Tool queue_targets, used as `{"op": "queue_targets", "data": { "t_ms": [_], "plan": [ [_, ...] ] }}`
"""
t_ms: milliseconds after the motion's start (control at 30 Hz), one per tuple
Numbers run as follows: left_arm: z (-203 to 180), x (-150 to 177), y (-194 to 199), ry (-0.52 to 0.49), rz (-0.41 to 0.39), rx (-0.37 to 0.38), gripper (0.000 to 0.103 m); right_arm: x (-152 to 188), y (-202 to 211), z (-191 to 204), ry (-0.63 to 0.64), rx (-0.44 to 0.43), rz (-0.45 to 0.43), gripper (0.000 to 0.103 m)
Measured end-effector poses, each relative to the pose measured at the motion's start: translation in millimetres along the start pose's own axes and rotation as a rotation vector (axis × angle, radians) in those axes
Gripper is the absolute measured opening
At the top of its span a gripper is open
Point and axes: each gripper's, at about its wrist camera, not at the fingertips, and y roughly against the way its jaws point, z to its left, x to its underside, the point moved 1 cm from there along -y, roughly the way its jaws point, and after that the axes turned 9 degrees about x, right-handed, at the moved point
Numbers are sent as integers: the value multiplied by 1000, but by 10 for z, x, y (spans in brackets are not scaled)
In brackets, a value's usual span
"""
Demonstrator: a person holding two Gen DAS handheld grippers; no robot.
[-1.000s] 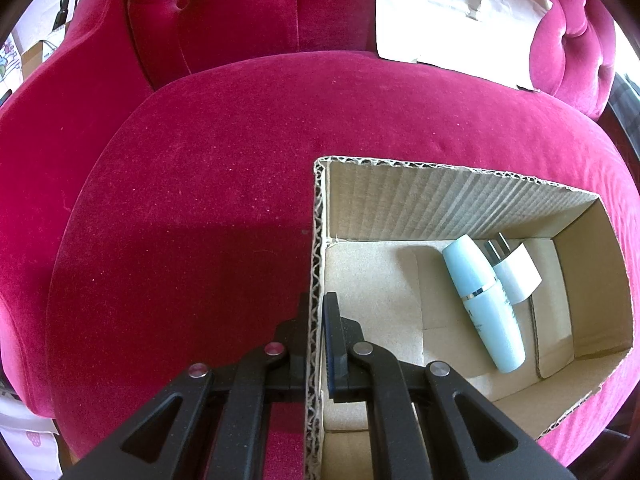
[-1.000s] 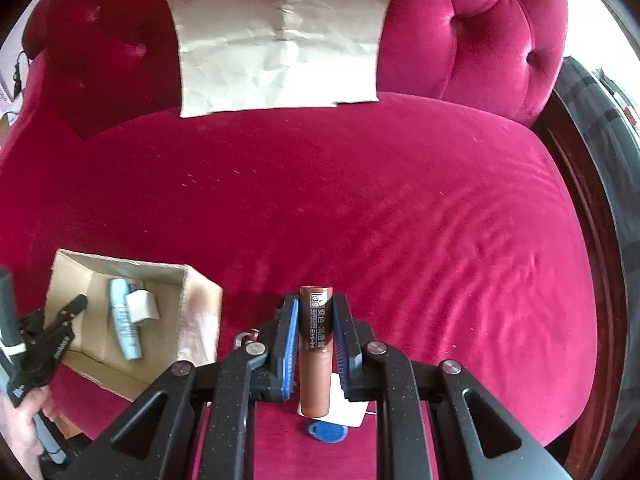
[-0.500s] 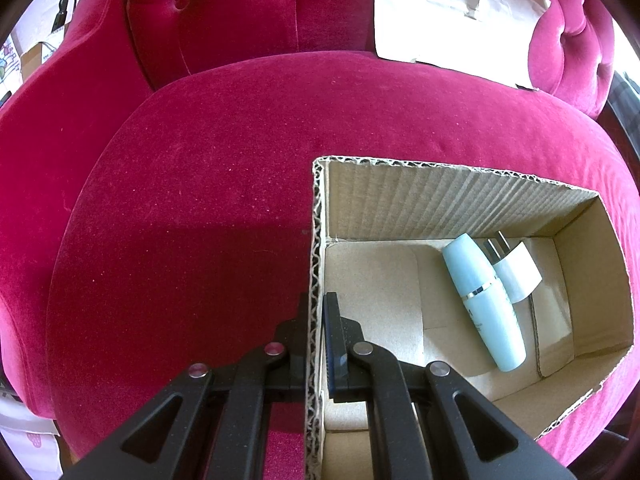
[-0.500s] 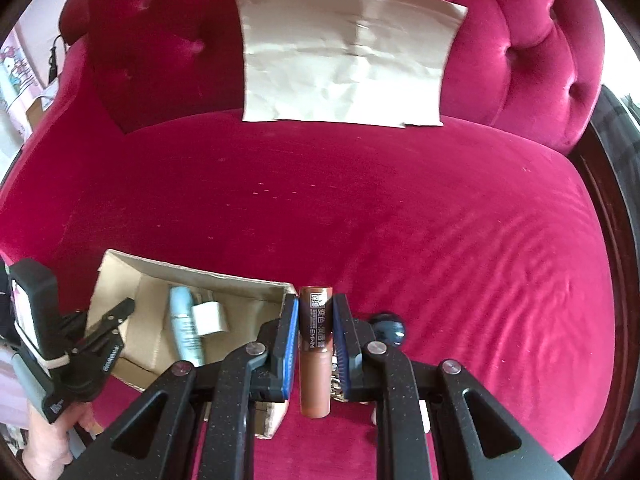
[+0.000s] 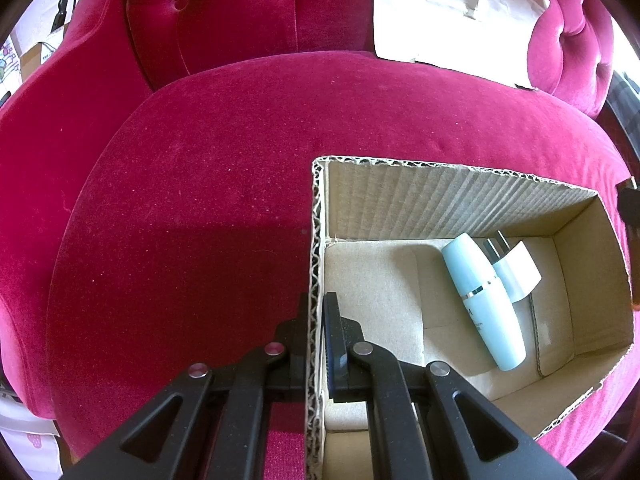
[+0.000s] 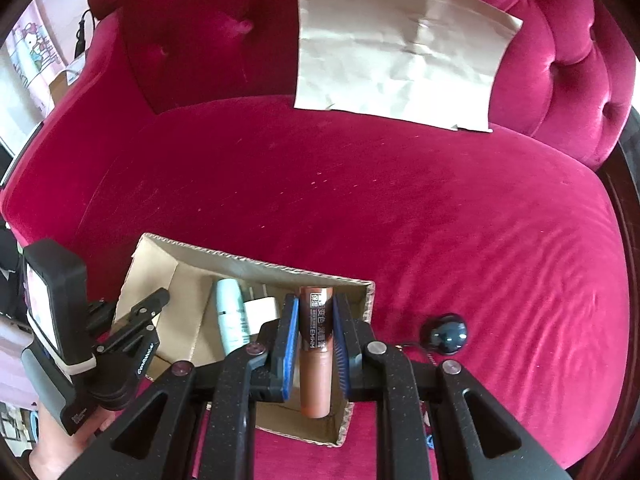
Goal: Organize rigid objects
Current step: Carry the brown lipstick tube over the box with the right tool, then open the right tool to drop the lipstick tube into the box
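Note:
An open cardboard box (image 5: 440, 196) sits on the red velvet seat. A pale blue bottle (image 5: 484, 300) and a white plug adapter (image 5: 516, 276) lie inside it. My left gripper (image 5: 318, 332) is shut on the box's left wall. My right gripper (image 6: 316, 324) is shut on a brown tube (image 6: 316, 352) and holds it above the right end of the box (image 6: 256, 264). The bottle (image 6: 230, 320) and the adapter (image 6: 262, 308) show below it. The left gripper (image 6: 136, 320) is at the box's left end.
A flat piece of brown paper (image 6: 400, 60) leans on the tufted backrest (image 6: 208, 32). A dark round object (image 6: 448, 336) lies on the seat just right of the box. The seat's wooden edge (image 6: 628, 208) runs on the right.
My right gripper has moved left with the brown tube, from over the seat to over the box's right end. The left gripper and the box have not moved.

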Motion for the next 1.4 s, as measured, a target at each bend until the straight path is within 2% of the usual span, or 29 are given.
{"op": "queue_targets", "data": {
  "t_ms": [633, 1000, 1067, 1100, 1133, 1233, 1400],
  "plan": [
    [-38, -16, -8, -2, 0, -3, 5, 184, -326, 479, 76, -45, 67, 17],
    [-34, -17, -19, -4, 1, -1, 5, 196, -384, 529, 81, -61, 81, 17],
    [-36, -14, -18, -4, 1, -1, 5, 189, -380, 535, 89, -57, 77, 33],
    [-40, -14, -17, -4, 1, -2, 5, 187, -375, 531, 90, -49, 72, 53],
    [-35, -14, -9, -4, 1, -2, 5, 187, -370, 527, 88, -41, 66, 67],
    [-42, -11, -7, -4, 1, -4, 5, 175, -350, 522, 84, -28, 52, 84],
    [-38, -7, -17, -5, 1, -3, 5, 157, -341, 532, 100, 16, 26, 102]
  ]
}}
